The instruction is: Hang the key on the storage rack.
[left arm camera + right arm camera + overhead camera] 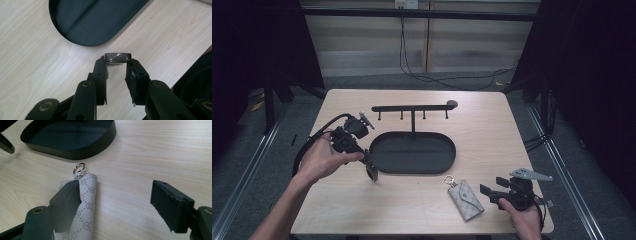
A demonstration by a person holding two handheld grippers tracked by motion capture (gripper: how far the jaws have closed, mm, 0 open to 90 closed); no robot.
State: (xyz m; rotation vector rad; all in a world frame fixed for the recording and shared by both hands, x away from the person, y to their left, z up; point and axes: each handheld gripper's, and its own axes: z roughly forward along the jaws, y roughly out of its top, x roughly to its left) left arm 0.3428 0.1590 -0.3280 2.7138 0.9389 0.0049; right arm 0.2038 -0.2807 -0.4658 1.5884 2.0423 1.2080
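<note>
my left tool clenches a small grey piece beside the black tray; right tool released, key pouch at its jaw.

Dim surroundings; table evenly lit; sharp.

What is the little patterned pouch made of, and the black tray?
The pouch looks like coated fabric or leather: pale grey, fine woven grain, printed logos, with a shiny metal ring. The tray looks like matte black painted metal, with thin walls and a soft sheen, though plastic is possible.
</note>
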